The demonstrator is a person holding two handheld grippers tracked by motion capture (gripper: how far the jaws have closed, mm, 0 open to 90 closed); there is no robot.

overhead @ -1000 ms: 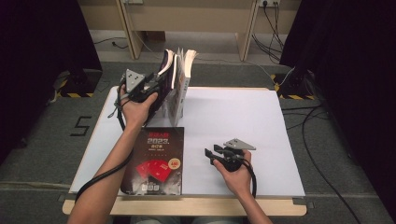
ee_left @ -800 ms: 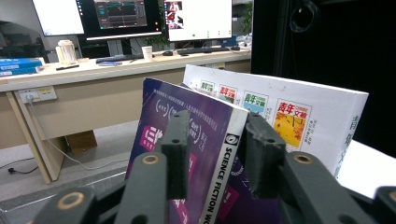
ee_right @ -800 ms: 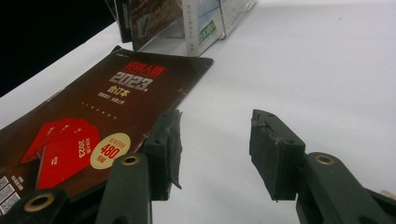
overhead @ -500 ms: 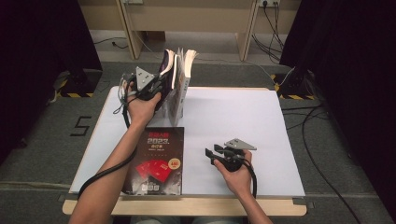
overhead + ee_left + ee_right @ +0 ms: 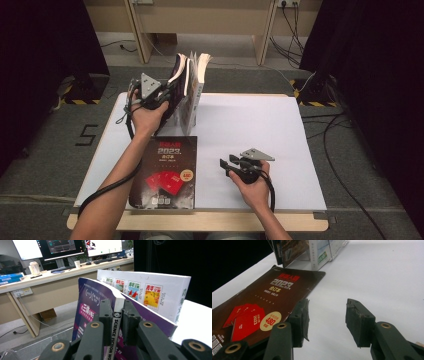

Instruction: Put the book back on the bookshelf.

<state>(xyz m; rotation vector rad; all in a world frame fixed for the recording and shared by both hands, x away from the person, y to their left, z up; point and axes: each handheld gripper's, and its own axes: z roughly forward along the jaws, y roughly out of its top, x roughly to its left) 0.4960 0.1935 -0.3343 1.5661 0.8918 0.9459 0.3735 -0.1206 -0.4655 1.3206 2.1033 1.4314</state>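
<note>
Book: purple book (image 5: 100,302), white spine, upright at the table's (image 5: 260,130) far left
Left tool (image 5: 117,315): clamped on its spine
Right tool (image 5: 327,320): jaws apart, holding nothing

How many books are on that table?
3, maybe more hidden: a dark red book lying flat near the front edge, a purple book clamped by the left gripper, and a white book standing behind it.

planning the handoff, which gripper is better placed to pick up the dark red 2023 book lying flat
Right. The right gripper is open and free beside the dark red 2023 book; the left gripper is shut on the purple book.
</note>
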